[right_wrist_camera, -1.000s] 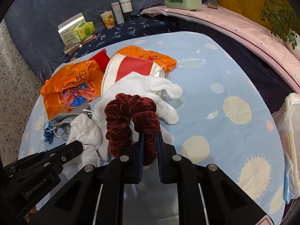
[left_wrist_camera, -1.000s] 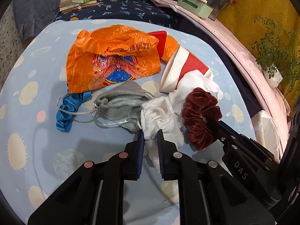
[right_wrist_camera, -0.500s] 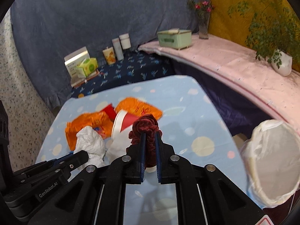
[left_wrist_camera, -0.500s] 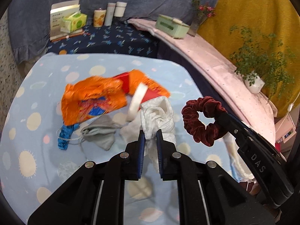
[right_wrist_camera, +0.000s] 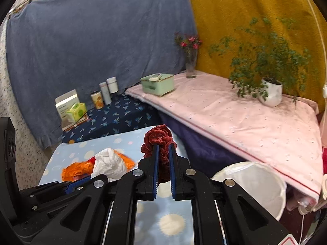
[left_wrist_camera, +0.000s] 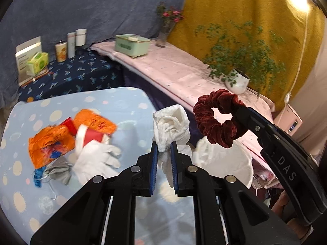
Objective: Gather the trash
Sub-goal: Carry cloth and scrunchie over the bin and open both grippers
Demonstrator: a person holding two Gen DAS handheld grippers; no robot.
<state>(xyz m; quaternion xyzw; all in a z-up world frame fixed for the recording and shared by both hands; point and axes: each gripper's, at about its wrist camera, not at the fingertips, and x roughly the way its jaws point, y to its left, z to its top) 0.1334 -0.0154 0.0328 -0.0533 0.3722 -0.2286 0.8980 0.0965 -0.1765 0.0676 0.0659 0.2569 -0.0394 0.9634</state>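
Note:
My left gripper (left_wrist_camera: pixel 164 146) is shut on a crumpled white tissue (left_wrist_camera: pixel 170 125) and holds it in the air above the table's right edge. My right gripper (right_wrist_camera: pixel 163 149) is shut on a dark red velvet scrunchie (right_wrist_camera: pixel 158 140), also lifted; the scrunchie shows in the left wrist view (left_wrist_camera: pixel 216 118). A white-lined trash bin (right_wrist_camera: pixel 253 183) stands on the floor right of the table, below both grippers; it also shows in the left wrist view (left_wrist_camera: pixel 224 163). On the table lie an orange wrapper (left_wrist_camera: pixel 49 145), a red paper cup (left_wrist_camera: pixel 90 136) and a white glove (left_wrist_camera: pixel 98 161).
The blue dotted tablecloth (left_wrist_camera: pixel 24 183) also holds a grey pouch (left_wrist_camera: pixel 59 171) and a blue ribbon (left_wrist_camera: pixel 37 177). A pink-covered ledge (right_wrist_camera: pixel 224 110) carries a potted plant (right_wrist_camera: pixel 269 91), a green box (right_wrist_camera: pixel 158 83) and a vase. Boxes and cans stand at the back.
Both grippers have risen from the table and swung right, carrying the tissue and the scrunchie over towards the bin. The glove now lies uncovered on the table.

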